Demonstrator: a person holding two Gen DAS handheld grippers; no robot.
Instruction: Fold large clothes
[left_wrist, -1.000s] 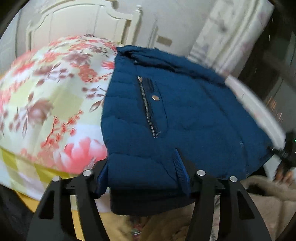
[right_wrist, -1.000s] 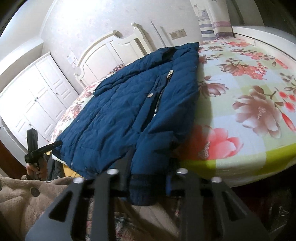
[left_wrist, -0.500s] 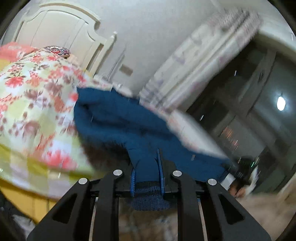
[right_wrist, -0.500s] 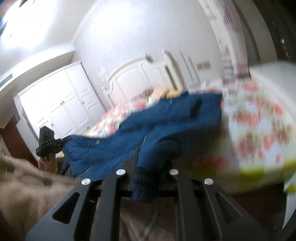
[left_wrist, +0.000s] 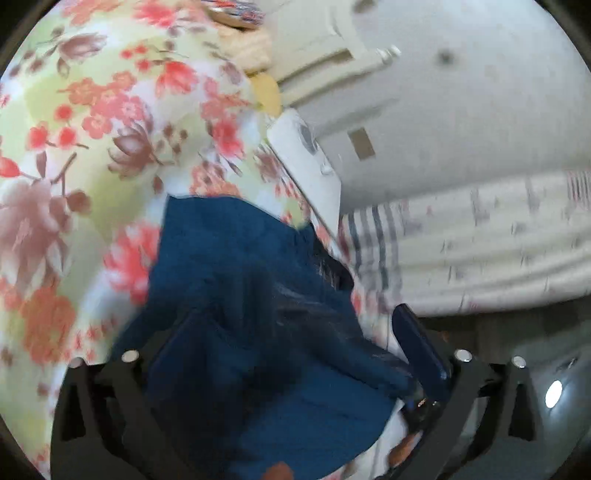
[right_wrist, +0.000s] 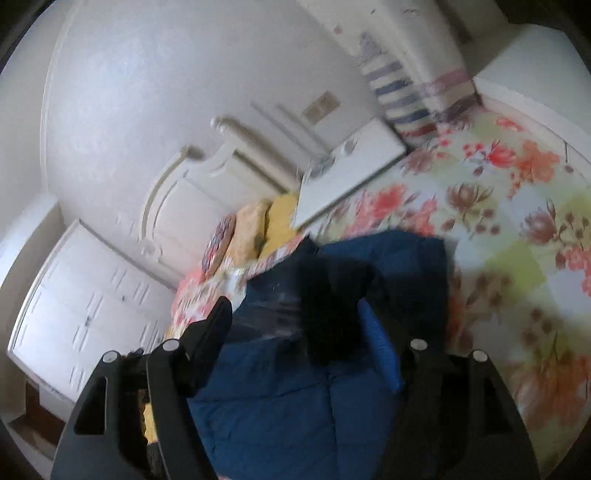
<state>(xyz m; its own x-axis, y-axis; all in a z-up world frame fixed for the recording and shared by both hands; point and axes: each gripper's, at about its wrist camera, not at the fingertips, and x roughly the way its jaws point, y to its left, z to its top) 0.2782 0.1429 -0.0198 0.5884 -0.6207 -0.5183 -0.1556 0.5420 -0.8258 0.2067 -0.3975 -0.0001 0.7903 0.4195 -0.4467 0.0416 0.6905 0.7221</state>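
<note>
Floral bedspread, headboard and pillows surround the jacket.

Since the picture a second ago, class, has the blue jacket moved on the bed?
Yes. The blue jacket, then spread flat, has had its hem carried toward the headboard, doubling it over; both grippers' jaws are opening.

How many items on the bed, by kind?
Blue jacket: 1
Pillows by the headboard: 3
White board lying near the pillows: 1
Total: 5
</note>
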